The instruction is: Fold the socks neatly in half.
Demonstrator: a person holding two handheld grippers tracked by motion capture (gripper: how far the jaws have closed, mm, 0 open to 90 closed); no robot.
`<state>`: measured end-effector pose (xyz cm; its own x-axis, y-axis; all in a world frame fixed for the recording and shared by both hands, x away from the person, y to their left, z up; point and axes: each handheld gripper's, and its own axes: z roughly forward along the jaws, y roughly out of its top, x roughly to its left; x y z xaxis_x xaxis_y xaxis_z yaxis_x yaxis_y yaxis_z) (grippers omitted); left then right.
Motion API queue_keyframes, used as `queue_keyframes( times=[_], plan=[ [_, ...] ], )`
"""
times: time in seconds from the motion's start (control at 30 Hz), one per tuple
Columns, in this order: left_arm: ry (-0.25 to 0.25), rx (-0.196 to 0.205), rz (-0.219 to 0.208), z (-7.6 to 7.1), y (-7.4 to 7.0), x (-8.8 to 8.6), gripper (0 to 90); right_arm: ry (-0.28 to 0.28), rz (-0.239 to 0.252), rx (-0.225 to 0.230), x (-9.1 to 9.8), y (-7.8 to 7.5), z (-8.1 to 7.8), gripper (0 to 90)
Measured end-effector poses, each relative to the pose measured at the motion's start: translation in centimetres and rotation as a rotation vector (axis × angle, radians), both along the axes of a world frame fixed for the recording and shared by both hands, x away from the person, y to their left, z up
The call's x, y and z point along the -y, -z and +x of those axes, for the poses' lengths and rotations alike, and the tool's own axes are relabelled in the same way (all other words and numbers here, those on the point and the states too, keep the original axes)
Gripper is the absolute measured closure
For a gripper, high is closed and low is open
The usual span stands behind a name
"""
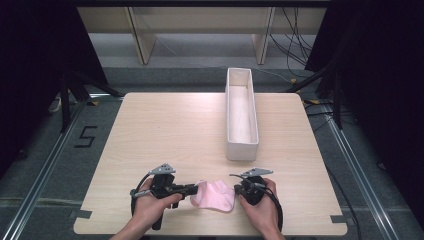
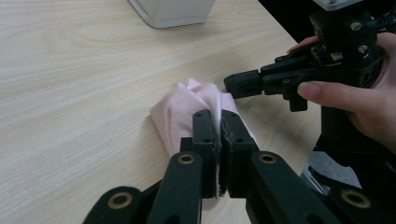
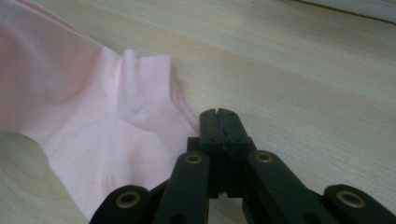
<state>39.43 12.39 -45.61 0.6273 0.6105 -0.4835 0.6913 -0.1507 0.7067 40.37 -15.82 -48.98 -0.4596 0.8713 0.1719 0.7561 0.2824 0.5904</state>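
Note:
A pink sock lies on the wooden table near its front edge, between the two hand-held grippers. My left gripper comes in from the left and is shut on the sock's near end; in the left gripper view a thin fold of the sock shows between the closed jaws of this gripper. My right gripper points in from the right, shut, its tip against the sock's other end. In the right gripper view the sock lies just left of the gripper, with no fabric seen between the jaws.
A long white open box stands lengthwise on the table's right half, behind the grippers; its near end shows in the left gripper view. Dark curtains and cables flank the table, with wooden furniture legs behind.

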Motion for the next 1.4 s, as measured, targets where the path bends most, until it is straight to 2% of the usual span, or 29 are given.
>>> queue_keyframes(
  times=[0.03, 0.07, 0.23, 0.27, 0.3, 0.4, 0.57, 0.6, 0.73, 0.77, 0.8, 0.87, 1.0, 1.03, 1.07, 1.13, 1.2, 1.27, 1.33, 1.37, 1.4],
  plan=[
    [0.0, 0.0, 0.0, 0.0, 0.0, 0.0, 85.2, 0.0, 0.0, 0.0, 0.0, 0.0, 0.0, 89.4],
    [0.01, 0.0, -0.006, 0.1, 0.0, 0.3, 85.2, 0.003, 0.041, -0.01, -0.3, -0.1, -0.2, 89.3],
    [0.017, -0.002, -0.012, 0.0, 0.0, 1.0, 84.9, -0.004, 0.031, -0.004, -0.4, -0.1, -0.1, 89.1],
    [0.024, -0.001, -0.009, 0.0, 0.0, 1.3, 84.9, -0.014, 0.029, 0.014, -0.4, 0.0, 0.0, 89.0],
    [0.024, -0.001, -0.009, 0.0, 0.0, 1.3, 85.0, -0.004, 0.006, 0.028, -0.4, 0.1, -0.1, 89.0],
    [0.034, 0.0, -0.006, 0.0, 0.1, 2.1, 84.9, -0.025, 0.024, 0.022, -0.5, 0.0, 0.0, 89.0],
    [0.035, 0.004, 0.007, 0.1, 0.1, 2.8, 84.6, -0.028, 0.0, 0.04, -0.6, -0.1, -0.1, 88.8],
    [0.034, 0.005, 0.006, 0.1, 0.2, 3.0, 84.7, -0.024, 0.036, 0.023, -0.8, 0.0, -0.1, 88.9],
    [0.04, 0.001, 0.007, 0.1, 0.3, 3.5, 84.7, -0.034, 0.039, 0.025, -0.7, 0.0, -0.1, 88.9],
    [0.043, 0.003, 0.009, 0.1, 0.4, 3.8, 84.6, -0.018, 0.047, 0.017, -0.9, 0.0, -0.2, 88.8],
    [0.043, 0.003, 0.011, 0.1, 0.4, 4.0, 84.6, -0.039, 0.037, 0.026, -0.7, 0.1, -0.1, 88.8],
    [0.047, 0.003, 0.014, 0.1, 0.5, 4.3, 84.5, -0.038, 0.044, 0.02, -0.7, 0.1, -0.1, 88.7],
    [0.047, 0.003, 0.015, 0.1, 0.8, 4.8, 84.4, -0.055, 0.032, 0.038, -0.7, 0.0, -0.1, 88.6],
    [0.047, 0.003, 0.015, 0.1, 0.8, 4.8, 84.4, -0.055, 0.032, 0.038, -0.7, 0.0, -0.1, 88.6],
    [0.034, 0.004, 0.031, 0.0, 0.9, 4.9, 84.5, -0.025, 0.053, 0.039, -0.8, -0.2, -0.4, 88.6],
    [0.04, 0.004, 0.021, 0.1, 1.1, 5.0, 84.8, -0.032, 0.042, 0.049, -0.6, -0.4, -0.4, 88.6],
    [0.044, 0.001, 0.019, 0.1, 1.1, 5.0, 84.9, -0.029, 0.032, 0.034, -0.6, -0.4, -0.4, 88.8],
    [0.04, 0.002, 0.019, 0.1, 1.1, 5.2, 84.9, -0.032, 0.044, 0.034, -0.6, -0.2, -0.3, 88.8],
    [0.043, 0.005, 0.021, 0.1, 1.2, 5.3, 85.0, -0.025, 0.033, 0.035, -0.6, -0.2, -0.4, 88.9],
    [0.045, 0.0, 0.022, 0.1, 1.3, 5.4, 84.9, 0.0, 0.053, 0.017, -0.8, -0.1, -0.6, 88.9],
    [0.048, 0.001, 0.026, 0.1, 1.3, 5.5, 85.0, -0.02, 0.039, 0.003, -0.7, -0.2, -0.5, 88.9]
  ],
)
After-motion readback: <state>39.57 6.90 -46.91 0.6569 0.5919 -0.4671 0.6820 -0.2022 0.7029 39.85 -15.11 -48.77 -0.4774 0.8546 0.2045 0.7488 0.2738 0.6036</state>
